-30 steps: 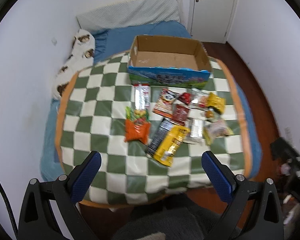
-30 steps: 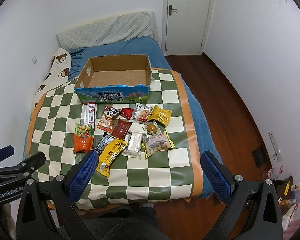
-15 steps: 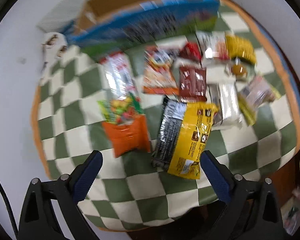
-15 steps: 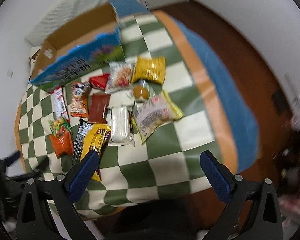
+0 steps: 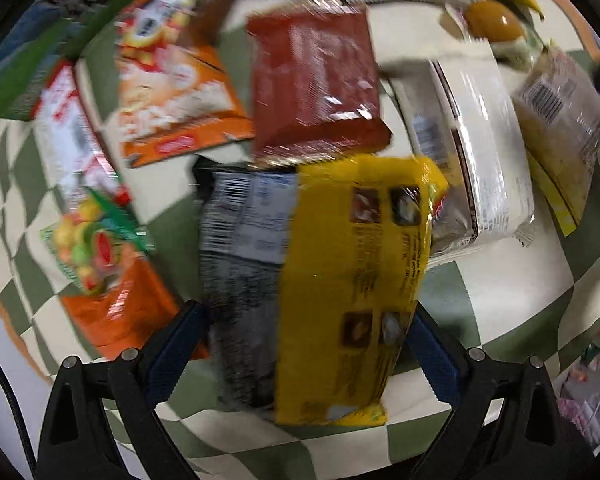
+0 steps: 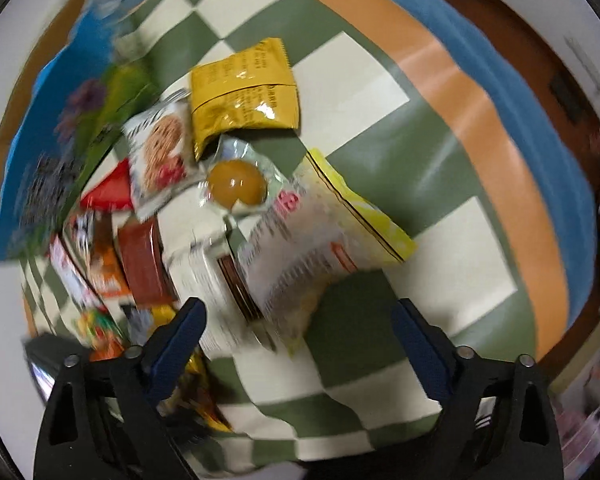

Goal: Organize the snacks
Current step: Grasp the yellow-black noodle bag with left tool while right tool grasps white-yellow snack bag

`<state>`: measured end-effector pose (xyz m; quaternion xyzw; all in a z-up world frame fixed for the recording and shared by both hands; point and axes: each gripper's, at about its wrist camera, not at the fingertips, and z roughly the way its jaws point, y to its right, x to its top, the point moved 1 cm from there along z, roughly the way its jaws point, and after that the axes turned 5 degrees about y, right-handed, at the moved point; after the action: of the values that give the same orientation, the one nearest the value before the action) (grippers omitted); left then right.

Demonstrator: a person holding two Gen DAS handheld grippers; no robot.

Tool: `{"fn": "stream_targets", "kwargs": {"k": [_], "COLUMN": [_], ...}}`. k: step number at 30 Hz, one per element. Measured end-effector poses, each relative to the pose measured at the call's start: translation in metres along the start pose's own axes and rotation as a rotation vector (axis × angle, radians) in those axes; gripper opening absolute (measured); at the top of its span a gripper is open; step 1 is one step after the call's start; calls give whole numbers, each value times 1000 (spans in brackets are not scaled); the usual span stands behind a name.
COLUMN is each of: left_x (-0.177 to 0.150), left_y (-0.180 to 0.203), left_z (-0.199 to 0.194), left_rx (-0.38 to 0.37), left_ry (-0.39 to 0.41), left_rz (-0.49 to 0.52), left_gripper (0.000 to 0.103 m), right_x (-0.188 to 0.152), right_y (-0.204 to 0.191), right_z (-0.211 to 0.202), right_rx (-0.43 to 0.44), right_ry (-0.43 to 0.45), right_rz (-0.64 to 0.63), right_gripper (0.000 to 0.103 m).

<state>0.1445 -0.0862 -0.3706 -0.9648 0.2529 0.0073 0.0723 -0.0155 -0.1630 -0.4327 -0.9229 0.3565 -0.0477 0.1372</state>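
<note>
Both tools have dropped from a high, wide look over the bed to hang close above the snack pile, pointing nearly straight down, so the packets now fill each view (both pictures are smeared by motion).

Under the left tool (image 5: pixel 306 342) lies a long yellow foil snack packet (image 5: pixel 352 280), overlapping a dark grey packet with a white printed label (image 5: pixel 242 264) on its left. The left tool's jaws stand wide, one blue pad on either side of this pair, and whether the pads touch the wrappers cannot be told. An orange pouch with a picture of coloured sweets (image 5: pixel 104 280) lies just left of them, a brown-red flat packet (image 5: pixel 316 80) and an orange-and-white packet (image 5: pixel 172 80) beyond, and a white wrapped bar (image 5: pixel 484 160) to the right.

The right tool (image 6: pixel 300 332) has just been narrowing its jaws yet still stands wide open, gripping nothing; a pale translucent bag with yellow edging (image 6: pixel 320 248) lies partly between its blue fingers (image 6: pixel 176 340). Past that bag sit a clear wrapper holding a brown round sweet (image 6: pixel 236 188), a small yellow crinkled foil packet (image 6: pixel 244 92), a white packet picturing cookies (image 6: pixel 160 156) and a red wrapper (image 6: pixel 110 192).

All of it rests on a green-and-cream chequered blanket with an orange border (image 6: pixel 380 152), spread over a blue bedsheet (image 6: pixel 540 140). An open cardboard box with blue printed sides (image 6: pixel 32 152) stands at the far left of the right view.
</note>
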Motion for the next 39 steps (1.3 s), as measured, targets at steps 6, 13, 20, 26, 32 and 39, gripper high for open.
{"fn": "stream_targets", "kwargs": {"k": [6,13,20,26,32,39], "left_x": [-4,-23,-26,-24,-44,-40], "left_y": [-4,-18,-44,-73,-108,-100], "left_z": [15,22,32,13,10,31], "left_rx": [11,-42,-68,-59,-62,-78], "left_ry": [31,33,10,20,22,-41], "left_rz": [-114,-220,-284,-375,-568,-354], "left_gripper": [87,84,84,78,73,84], "right_x": [18,9,24,34,22,16], "right_y": [-18,-42,-43,-27,-37,-48], "right_z": [43,50,27,0,35,74], "right_rx": [-69,-132,-318,-188,-215,-293], "right_ry": [-78,-198,-123,28,78,45], "right_rz": [-40,-504,-683,-355,-277,-407], "right_gripper": [56,45,84,85,84,49]}}
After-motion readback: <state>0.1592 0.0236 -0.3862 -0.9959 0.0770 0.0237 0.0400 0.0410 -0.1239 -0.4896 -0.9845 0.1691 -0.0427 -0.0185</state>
